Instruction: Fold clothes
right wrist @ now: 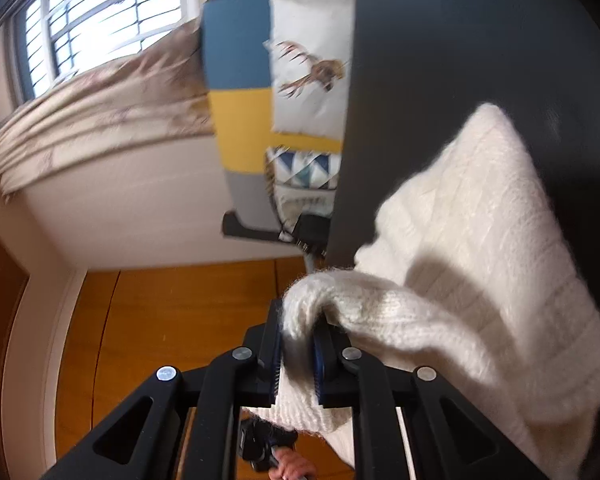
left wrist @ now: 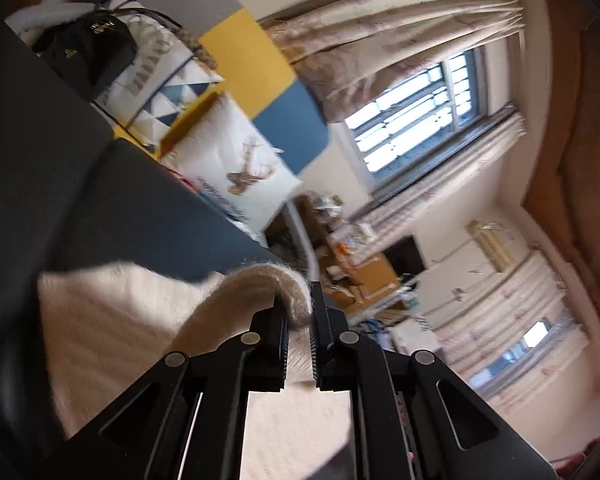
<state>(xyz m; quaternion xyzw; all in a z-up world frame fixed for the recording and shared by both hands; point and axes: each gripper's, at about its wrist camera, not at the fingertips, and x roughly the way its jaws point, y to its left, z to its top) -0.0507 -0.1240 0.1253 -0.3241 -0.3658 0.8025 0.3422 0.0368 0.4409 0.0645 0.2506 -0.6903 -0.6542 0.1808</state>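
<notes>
Over the dark bed [left wrist: 140, 208], the left gripper [left wrist: 300, 320] and right gripper [right wrist: 298, 344] each pinch the white sweater's [right wrist: 480, 220] edge.

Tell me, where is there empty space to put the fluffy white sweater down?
The dark bed surface is bare between the cream sweater and the deer pillow. By the headboard it is crowded: deer pillow, triangle cushion, black bag. Both grippers hold the sweater.

Pillow [left wrist: 156, 68] lettering — blurred, nothing readable.
</notes>
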